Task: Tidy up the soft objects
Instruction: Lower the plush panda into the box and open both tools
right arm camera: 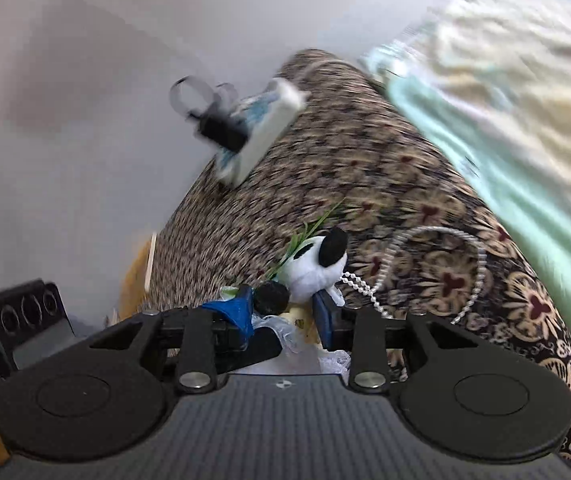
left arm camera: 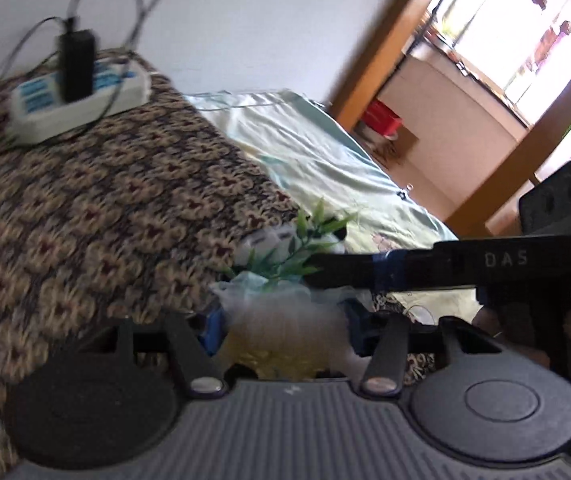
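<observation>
In the right wrist view a white panda plush [right arm camera: 313, 270] with black ears lies on the patterned blanket [right arm camera: 365, 168], green plastic leaves [right arm camera: 305, 236] beside it. My right gripper [right arm camera: 283, 310] is shut on its lower body and a black paw. The left wrist view is blurred. There my left gripper [left arm camera: 283, 324] is shut on a clear plastic bag [left arm camera: 277, 332] with yellowish contents. A black finger [left arm camera: 445, 264] of the right gripper crosses from the right to the leaves [left arm camera: 297, 248] and the plush [left arm camera: 269, 240] just beyond the bag.
A white power strip [left arm camera: 81, 96] with a black charger and cables sits further back on the blanket [left arm camera: 105, 208]. A silver headband [right arm camera: 437, 229] and bead chain [right arm camera: 365, 288] lie right of the plush. A pale green sheet [left arm camera: 325, 148] covers the bed towards a wooden doorway [left arm camera: 365, 40].
</observation>
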`<action>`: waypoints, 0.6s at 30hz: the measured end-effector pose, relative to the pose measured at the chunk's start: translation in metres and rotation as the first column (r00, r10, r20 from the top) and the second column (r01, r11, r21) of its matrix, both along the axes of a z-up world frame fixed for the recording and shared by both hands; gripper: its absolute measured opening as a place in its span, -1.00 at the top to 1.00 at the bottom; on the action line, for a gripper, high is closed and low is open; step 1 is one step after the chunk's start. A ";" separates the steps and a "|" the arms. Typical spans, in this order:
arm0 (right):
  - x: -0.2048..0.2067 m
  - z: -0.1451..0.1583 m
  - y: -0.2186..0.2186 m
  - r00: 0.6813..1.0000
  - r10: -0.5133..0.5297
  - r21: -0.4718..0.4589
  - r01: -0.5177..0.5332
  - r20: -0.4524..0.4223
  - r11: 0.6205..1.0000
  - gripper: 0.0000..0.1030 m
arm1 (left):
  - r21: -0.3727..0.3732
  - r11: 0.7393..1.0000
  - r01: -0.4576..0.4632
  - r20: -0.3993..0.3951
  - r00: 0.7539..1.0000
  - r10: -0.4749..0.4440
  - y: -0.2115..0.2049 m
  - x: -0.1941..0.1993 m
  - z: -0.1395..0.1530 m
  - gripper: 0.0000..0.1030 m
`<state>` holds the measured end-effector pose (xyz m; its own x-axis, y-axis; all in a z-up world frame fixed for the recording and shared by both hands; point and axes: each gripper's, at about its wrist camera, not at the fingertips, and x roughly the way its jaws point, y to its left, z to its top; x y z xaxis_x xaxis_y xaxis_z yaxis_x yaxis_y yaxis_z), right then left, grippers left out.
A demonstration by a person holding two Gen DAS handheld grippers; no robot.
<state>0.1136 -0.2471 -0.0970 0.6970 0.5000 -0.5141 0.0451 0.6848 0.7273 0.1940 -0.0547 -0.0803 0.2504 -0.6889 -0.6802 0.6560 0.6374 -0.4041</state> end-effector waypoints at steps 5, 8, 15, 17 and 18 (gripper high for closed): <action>-0.022 0.036 0.026 0.981 0.125 -0.118 -0.108 0.145 0.987 0.87 | -0.077 0.991 -0.111 0.036 0.993 0.114 0.040 -0.033 0.026 0.04; -0.029 0.061 0.048 0.953 0.204 -0.171 -0.168 0.225 0.971 0.88 | -0.124 0.976 -0.179 0.076 0.979 0.189 0.070 -0.051 0.049 0.04; -0.024 0.115 0.119 0.820 0.408 -0.235 -0.338 0.402 0.911 0.88 | -0.182 0.916 -0.358 0.231 0.890 0.394 0.158 -0.094 0.107 0.04; -0.019 0.127 0.147 0.769 0.462 -0.241 -0.395 0.441 0.887 0.88 | -0.190 0.888 -0.418 0.273 0.846 0.457 0.189 -0.107 0.121 0.04; -0.015 0.132 0.163 0.742 0.488 -0.246 -0.422 0.459 0.873 0.88 | -0.189 0.877 -0.441 0.293 0.827 0.479 0.202 -0.113 0.126 0.03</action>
